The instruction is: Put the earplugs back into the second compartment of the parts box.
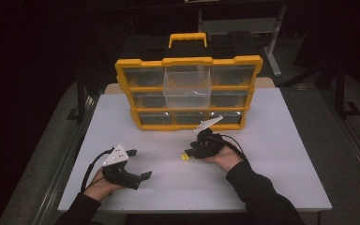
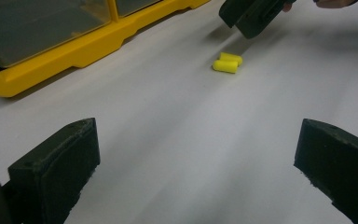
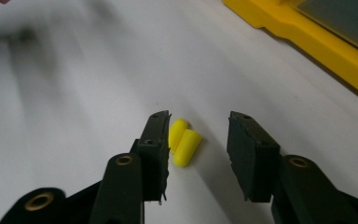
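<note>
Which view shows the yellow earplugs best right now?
The right gripper view: both earplugs lie side by side between its fingers. The left gripper view shows them farther off, the high view tiny.

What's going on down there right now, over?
Right gripper open around two yellow earplugs on the table, pads not yet pressing. Left gripper open, empty. Yellow organizer stands behind, one clear drawer pulled out. Nothing in the way.

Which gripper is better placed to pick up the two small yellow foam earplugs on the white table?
Right. The right gripper already has the two yellow foam earplugs between its jaws, not yet pinched. The left gripper sits farther off, jaws wide.
</note>
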Demonstrator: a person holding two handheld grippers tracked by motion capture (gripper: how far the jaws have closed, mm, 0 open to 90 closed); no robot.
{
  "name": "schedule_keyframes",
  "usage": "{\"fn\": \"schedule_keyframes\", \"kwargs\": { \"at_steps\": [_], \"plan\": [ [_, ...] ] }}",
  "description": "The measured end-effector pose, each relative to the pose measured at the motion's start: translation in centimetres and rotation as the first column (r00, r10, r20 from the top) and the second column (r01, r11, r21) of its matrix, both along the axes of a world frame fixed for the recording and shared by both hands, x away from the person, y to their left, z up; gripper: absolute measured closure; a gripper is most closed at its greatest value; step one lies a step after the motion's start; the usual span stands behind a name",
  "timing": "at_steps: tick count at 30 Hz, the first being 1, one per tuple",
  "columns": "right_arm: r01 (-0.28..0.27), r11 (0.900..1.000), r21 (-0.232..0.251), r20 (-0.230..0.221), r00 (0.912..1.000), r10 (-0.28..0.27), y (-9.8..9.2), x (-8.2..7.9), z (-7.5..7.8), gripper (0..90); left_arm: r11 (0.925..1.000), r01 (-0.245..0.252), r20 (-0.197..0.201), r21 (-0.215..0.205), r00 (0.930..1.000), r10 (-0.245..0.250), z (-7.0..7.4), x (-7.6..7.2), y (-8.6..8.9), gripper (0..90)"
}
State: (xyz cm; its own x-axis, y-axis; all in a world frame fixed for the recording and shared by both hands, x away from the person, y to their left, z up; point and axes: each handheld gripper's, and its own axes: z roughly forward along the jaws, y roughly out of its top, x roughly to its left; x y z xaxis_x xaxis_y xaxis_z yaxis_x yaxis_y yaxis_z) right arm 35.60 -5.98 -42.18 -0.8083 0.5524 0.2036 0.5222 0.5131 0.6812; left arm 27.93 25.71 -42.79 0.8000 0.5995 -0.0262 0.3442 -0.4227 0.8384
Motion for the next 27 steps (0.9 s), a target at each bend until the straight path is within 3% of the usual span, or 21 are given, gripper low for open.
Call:
{"fn": "schedule_keyframes", "kwargs": {
  "at_steps": [6, 27],
  "plan": [
    [-0.017, 0.999, -0.028, -0.012, 0.9998, 0.017, 0.6, 0.0, -0.6, 67.0, 1.0, 0.005, -0.003, 0.005, 1.0, -0.005, -0.1, 0.0, 0.0, 0.0],
    [-0.038, 0.998, -0.044, -0.057, 0.9977, 0.035, 0.9, 0.3, -1.9, 76.3, 0.9999, 0.009, -0.006, 0.01, 0.9999, -0.009, -0.1, 0.0, -0.1, 0.0]
  ]
}}
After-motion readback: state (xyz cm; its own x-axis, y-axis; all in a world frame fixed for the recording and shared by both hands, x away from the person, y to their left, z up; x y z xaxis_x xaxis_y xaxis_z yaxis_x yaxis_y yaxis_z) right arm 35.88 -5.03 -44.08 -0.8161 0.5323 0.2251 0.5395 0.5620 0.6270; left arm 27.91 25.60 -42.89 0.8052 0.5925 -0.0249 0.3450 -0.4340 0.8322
